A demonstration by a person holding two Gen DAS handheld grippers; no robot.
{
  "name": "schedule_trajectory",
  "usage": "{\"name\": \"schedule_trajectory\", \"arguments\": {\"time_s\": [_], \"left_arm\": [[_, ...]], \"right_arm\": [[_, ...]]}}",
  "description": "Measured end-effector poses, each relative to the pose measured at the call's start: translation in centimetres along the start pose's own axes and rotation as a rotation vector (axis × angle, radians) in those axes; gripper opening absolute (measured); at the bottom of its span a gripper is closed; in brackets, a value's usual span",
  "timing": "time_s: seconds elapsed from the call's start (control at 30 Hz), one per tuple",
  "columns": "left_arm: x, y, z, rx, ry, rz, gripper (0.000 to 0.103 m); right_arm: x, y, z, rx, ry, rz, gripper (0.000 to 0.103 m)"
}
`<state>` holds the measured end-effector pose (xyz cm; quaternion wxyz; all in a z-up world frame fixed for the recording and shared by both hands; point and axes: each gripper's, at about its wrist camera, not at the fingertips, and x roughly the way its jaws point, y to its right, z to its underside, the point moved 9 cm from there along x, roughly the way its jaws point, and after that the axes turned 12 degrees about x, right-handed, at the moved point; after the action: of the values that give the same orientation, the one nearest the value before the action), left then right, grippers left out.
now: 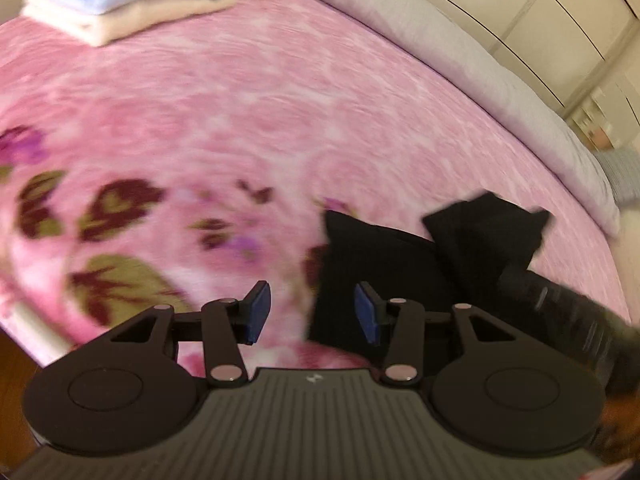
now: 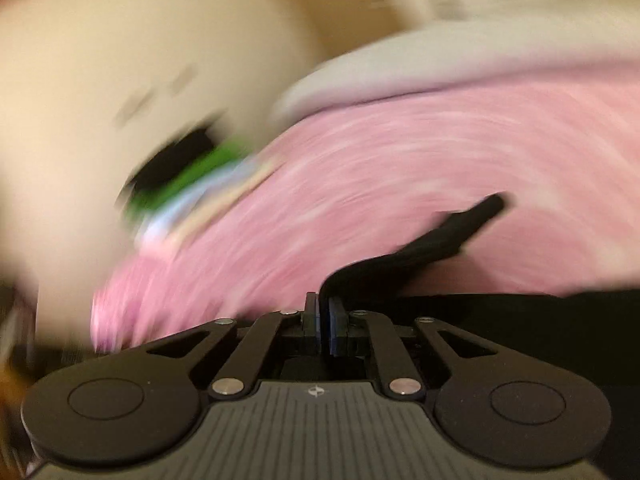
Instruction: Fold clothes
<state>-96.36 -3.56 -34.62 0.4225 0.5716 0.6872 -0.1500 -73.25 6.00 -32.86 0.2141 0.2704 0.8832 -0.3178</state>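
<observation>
A black garment [image 1: 380,256] lies crumpled on the pink floral blanket [image 1: 280,100], low and right in the left wrist view. My left gripper [image 1: 313,312] hovers over the garment's left edge, open, with nothing between its blue pads [image 1: 258,312]. One corner of the garment [image 1: 480,232] stands raised, and a blurred black shape [image 1: 560,312] reaches it from the right. In the heavily blurred right wrist view, my right gripper [image 2: 324,312] is shut on a fold of the black garment [image 2: 400,256], which rises from the pads and trails to the right.
A stack of folded clothes [image 1: 120,4], green on pale blue on cream, sits at the bed's far left; it also shows as a blur [image 2: 188,192]. A pale grey sheet [image 1: 460,52] borders the bed's far edge, with cream wardrobe doors [image 1: 540,8] behind. Wooden floor [image 1: 12,360] shows bottom left.
</observation>
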Motion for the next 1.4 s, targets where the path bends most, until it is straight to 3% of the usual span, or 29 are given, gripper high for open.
{"name": "schedule_trajectory", "arguments": {"time_s": [0.07,0.2,0.27,0.3,0.4,0.57,0.67,0.73,0.83,0.97,1.0,1.03,1.1,1.23,1.3,1.4], "left_arm": [[-0.7,-0.7,0.5,-0.035,0.005,0.004,0.041],[-1.1,-0.4,1.3,-0.034,-0.004,0.032,0.041],[-0.9,0.8,1.4,0.009,-0.009,0.061,0.041],[-0.8,1.5,1.4,0.035,-0.01,0.072,0.041],[-0.3,4.5,1.3,0.159,-0.004,0.099,0.041],[0.9,11.6,2.4,0.445,0.003,0.169,0.041],[2.1,16.0,3.3,0.658,0.028,0.15,0.042],[3.3,18.7,4.1,0.794,0.041,0.125,0.042],[5.3,21.2,5.5,0.917,0.024,0.109,0.043],[6.9,21.6,6.5,0.988,0.028,0.077,0.044],[6.9,21.5,6.3,0.976,0.037,0.08,0.019],[6.6,21.0,5.8,0.934,0.051,0.075,0.003],[5.7,19.1,4.0,0.776,0.094,0.064,0.004],[1.8,10.4,-0.1,0.199,0.211,0.088,0.004],[0.4,5.4,-0.4,-0.033,0.233,0.048,0.005],[-0.2,1.3,1.1,-0.216,0.199,0.07,0.015]], "right_arm": [[0.7,-3.1,3.1,-0.183,-0.053,0.035,0.05],[0.8,-5.6,8.3,-0.338,-0.146,0.045,0.055],[-0.2,-6.1,10.3,-0.384,-0.161,0.052,0.08],[-0.8,-5.6,10.3,-0.364,-0.154,0.068,0.086],[-2.7,-3.5,9.6,-0.27,-0.118,0.124,0.084],[-9.3,7.0,7.0,0.306,0.015,0.197,0.074],[-13.6,14.5,7.3,0.662,0.122,0.271,0.072],[-15.8,18.0,7.9,0.826,0.184,0.284,0.071],[-17.9,20.5,8.5,0.959,0.249,0.249,0.068],[-18.4,20.9,9.0,0.977,0.258,0.244,0.068],[-18.3,20.8,9.1,0.968,0.255,0.246,0.068],[-18.2,20.7,9.2,0.961,0.254,0.248,0.068],[-18.0,20.5,9.2,0.945,0.25,0.255,0.068],[-18.0,19.8,9.2,0.879,0.223,0.279,0.068],[-18.0,19.5,9.3,0.853,0.213,0.287,0.068],[-17.9,19.2,9.4,0.819,0.204,0.305,0.068]]}}
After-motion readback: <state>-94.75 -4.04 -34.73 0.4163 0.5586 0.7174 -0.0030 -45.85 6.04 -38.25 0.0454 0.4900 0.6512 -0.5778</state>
